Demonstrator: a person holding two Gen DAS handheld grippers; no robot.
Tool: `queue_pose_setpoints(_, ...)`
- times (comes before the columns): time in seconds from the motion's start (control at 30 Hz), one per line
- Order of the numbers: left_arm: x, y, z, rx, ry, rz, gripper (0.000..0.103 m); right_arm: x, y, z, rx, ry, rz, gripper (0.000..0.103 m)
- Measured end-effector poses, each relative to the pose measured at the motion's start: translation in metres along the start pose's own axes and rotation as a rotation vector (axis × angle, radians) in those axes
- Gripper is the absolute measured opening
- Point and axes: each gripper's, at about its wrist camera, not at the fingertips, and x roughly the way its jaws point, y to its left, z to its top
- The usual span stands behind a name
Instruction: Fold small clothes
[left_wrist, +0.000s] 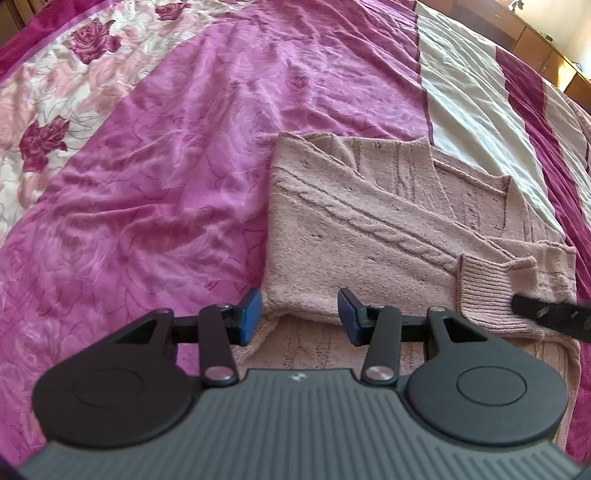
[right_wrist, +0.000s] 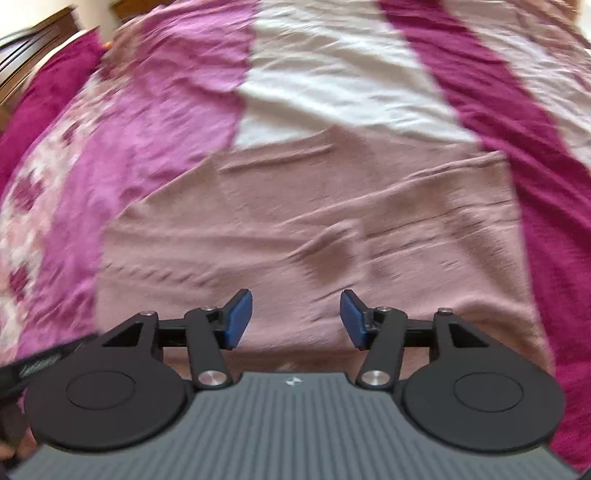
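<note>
A pale pink cable-knit sweater (left_wrist: 369, 221) lies partly folded on the bed, a sleeve laid across its body with the ribbed cuff (left_wrist: 484, 291) at the right. My left gripper (left_wrist: 300, 317) is open and empty, just above the sweater's near left corner. A dark part of the other gripper (left_wrist: 550, 314) shows at the right edge beside the cuff. In the right wrist view, blurred by motion, the sweater (right_wrist: 314, 236) fills the middle and my right gripper (right_wrist: 296, 319) is open and empty over its near edge.
The bed is covered by a pink and magenta bedspread (left_wrist: 166, 166) with rose print at the left and a white stripe (left_wrist: 469, 99) at the right. Wooden furniture (left_wrist: 532, 40) stands beyond the bed at the top right.
</note>
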Motion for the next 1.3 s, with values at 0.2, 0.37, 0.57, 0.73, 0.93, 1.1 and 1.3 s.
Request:
queue_pose_setpoints(0.2, 0.003, 0.001, -0.003, 0.015, 0.012, 0.009, 0.047, 0.025, 0.035, -0.014, -0.128, 0.039, 0.044, 0.061)
queue_pose_setpoints(0.37, 0.004, 0.002, 0.0, 0.01, 0.01, 0.015, 0.047, 0.045, 0.043, -0.018, -0.228, 0.053, 0.009, 0.062)
queue_pose_setpoints(0.57, 0.007, -0.008, 0.006, 0.023, 0.0, 0.002, 0.047, 0.048, 0.04, -0.013, -0.313, 0.045, -0.035, 0.034)
queue_pose_setpoints(0.73, 0.013, -0.023, 0.013, 0.056, -0.014, -0.009, 0.047, 0.018, 0.03, -0.003, -0.351, -0.027, -0.009, 0.015)
queue_pose_setpoints(0.93, 0.022, -0.038, 0.02, 0.068, -0.039, -0.001, 0.047, -0.031, -0.014, 0.029, -0.284, -0.156, -0.043, 0.014)
queue_pose_setpoints(1.1, 0.029, -0.048, 0.021, 0.092, -0.041, 0.014, 0.047, -0.059, -0.064, 0.039, -0.233, -0.222, -0.12, 0.014)
queue_pose_setpoints(1.3, 0.044, -0.056, 0.012, 0.132, -0.025, 0.059, 0.047, -0.043, -0.126, 0.024, -0.113, -0.16, -0.185, 0.014)
